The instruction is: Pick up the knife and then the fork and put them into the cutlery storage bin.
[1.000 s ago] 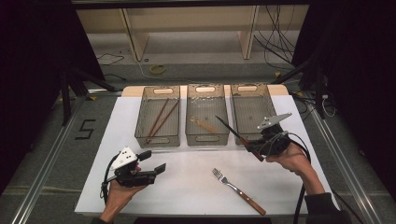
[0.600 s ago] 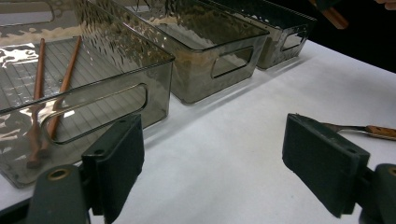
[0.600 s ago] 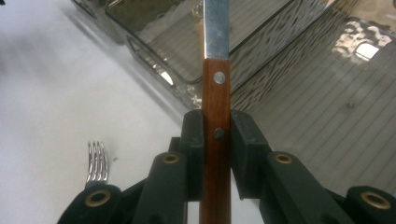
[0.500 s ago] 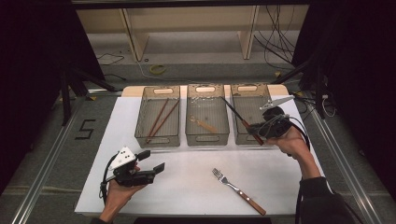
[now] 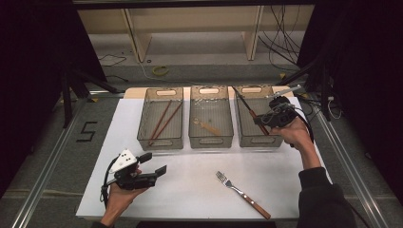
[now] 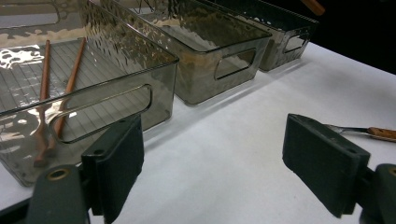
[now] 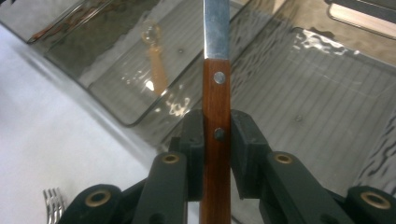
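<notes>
My right gripper (image 5: 265, 118) is shut on the wooden handle of a knife (image 5: 243, 102), held above the right bin (image 5: 278, 142). In the right gripper view the knife (image 7: 216, 93) stands between the closed jaws, with its steel blade pointing away over the bin's ribbed floor (image 7: 322, 116). At the table's front left, my left gripper (image 5: 153, 164) rests open, its pads (image 6: 116, 156) wide apart and nothing between them. A fork (image 5: 242, 194) with a wooden handle lies on the white table, front centre; its tip (image 6: 369, 132) shows beside the left gripper's right pad.
Three smoky clear bins stand in a row at the back. The left bin (image 5: 160, 142) holds two chopsticks (image 5: 164, 121), and the middle bin (image 5: 211, 141) holds a small wooden spoon (image 5: 207, 126). White table (image 5: 190, 199) spreads in front of the bins.
My right gripper has carried the knife away from the table's near right and up over the right bin. The left gripper and fork have stayed put.
</notes>
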Action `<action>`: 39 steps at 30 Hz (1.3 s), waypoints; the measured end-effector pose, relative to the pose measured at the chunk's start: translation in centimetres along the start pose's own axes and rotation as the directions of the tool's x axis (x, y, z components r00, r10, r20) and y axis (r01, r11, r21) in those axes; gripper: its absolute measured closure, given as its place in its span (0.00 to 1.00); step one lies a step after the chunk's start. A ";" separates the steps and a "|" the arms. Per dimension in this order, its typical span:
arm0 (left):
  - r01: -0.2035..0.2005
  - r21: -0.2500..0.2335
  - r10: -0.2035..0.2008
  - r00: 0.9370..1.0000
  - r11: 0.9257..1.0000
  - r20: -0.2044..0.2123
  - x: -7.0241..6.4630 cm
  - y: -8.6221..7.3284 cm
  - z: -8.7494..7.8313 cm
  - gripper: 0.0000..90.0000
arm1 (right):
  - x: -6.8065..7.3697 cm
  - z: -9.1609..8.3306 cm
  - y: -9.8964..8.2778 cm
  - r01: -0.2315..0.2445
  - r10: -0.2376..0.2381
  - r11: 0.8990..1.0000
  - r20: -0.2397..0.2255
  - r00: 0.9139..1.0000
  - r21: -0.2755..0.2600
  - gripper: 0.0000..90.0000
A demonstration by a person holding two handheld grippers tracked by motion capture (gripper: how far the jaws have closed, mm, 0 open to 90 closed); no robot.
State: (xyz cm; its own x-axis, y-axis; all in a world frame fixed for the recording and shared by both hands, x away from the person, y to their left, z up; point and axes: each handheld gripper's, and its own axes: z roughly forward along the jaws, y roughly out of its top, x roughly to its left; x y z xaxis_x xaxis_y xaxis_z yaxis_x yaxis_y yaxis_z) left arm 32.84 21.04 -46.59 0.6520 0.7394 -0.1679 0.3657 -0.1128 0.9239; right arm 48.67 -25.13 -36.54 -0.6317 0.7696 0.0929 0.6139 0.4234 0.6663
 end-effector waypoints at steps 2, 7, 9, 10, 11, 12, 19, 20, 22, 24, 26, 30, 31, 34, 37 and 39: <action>0.000 0.000 0.000 1.000 1.000 0.000 0.0 0.0 0.0 0.22 | -0.4 0.2 0.2 -0.014 0.014 1.000 0.017 1.000 0.004 0.86; 0.002 -0.006 -0.002 1.000 1.000 -0.003 0.0 0.0 -0.1 0.22 | -1.2 0.9 0.4 -0.060 0.060 0.998 0.047 0.997 0.012 0.86; 0.002 -0.009 -0.002 1.000 1.000 -0.005 0.1 0.0 -0.1 0.22 | -1.5 1.2 0.3 -0.073 0.071 0.997 0.057 0.996 0.019 0.86; 0.002 -0.007 -0.002 1.000 1.000 -0.005 0.1 0.0 -0.1 0.22 | -1.6 1.4 0.3 -0.076 0.075 0.997 0.061 0.995 0.026 0.86; 0.002 -0.007 -0.002 1.000 1.000 -0.007 0.2 0.0 -0.1 0.22 | -1.7 1.6 0.3 -0.081 0.079 0.996 0.066 0.995 0.030 0.86; 0.002 -0.008 -0.002 1.000 1.000 -0.008 0.2 0.0 -0.1 0.22 | -1.8 1.7 0.3 -0.086 0.084 0.996 0.073 0.994 0.031 0.86; 0.001 -0.015 -0.001 1.000 1.000 -0.011 0.2 0.0 -0.2 0.21 | -2.2 2.7 0.2 -0.126 0.120 0.991 0.110 0.987 0.053 0.86; 0.000 -0.016 0.000 1.000 1.000 -0.011 0.2 0.0 -0.3 0.20 | -2.2 2.8 0.2 -0.131 0.124 0.990 0.112 0.986 0.056 0.86; -0.001 -0.018 0.001 1.000 1.000 -0.010 0.2 0.0 -0.3 0.20 | -2.2 3.0 0.2 -0.147 0.139 0.987 0.116 0.983 0.063 0.86; -0.002 -0.021 0.002 1.000 1.000 -0.012 0.2 0.0 -0.3 0.20 | -2.3 3.3 0.1 -0.153 0.143 0.985 0.126 0.982 0.074 0.86; -0.001 -0.023 0.001 1.000 1.000 -0.010 0.2 0.0 -0.3 0.20 | -2.3 3.5 0.0 -0.159 0.148 0.984 0.132 0.980 0.078 0.86; -0.006 -0.020 0.006 1.000 1.000 -0.009 0.2 0.0 -0.3 0.20 | -2.3 3.7 0.0 -0.166 0.152 0.982 0.140 0.978 0.092 0.86; -0.006 -0.020 0.006 1.000 1.000 -0.010 0.2 0.0 -0.3 0.20 | -2.3 3.7 -0.1 -0.164 0.150 0.982 0.145 0.978 0.093 0.86; -0.004 -0.022 0.004 1.000 1.000 -0.010 0.2 0.0 -0.3 0.20 | -2.4 3.9 -0.2 -0.175 0.159 0.980 0.151 0.976 0.097 0.85; -0.004 -0.021 0.004 1.000 1.000 -0.008 0.2 0.0 -0.3 0.20 | -2.5 4.2 -0.3 -0.180 0.163 0.978 0.154 0.975 0.108 0.85; -0.004 -0.020 0.004 1.000 1.000 -0.007 0.2 0.0 -0.3 0.20 | -2.6 4.4 -0.4 -0.193 0.175 0.974 0.152 0.973 0.117 0.84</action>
State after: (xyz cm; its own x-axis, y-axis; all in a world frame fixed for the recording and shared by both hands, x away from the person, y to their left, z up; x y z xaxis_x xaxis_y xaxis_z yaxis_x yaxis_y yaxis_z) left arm 32.77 21.38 -46.54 0.6486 0.7437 -0.1620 0.3499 -0.1024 0.9312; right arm 52.11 -25.18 -40.27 -0.4353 0.8953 0.0948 0.7755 0.3194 0.5446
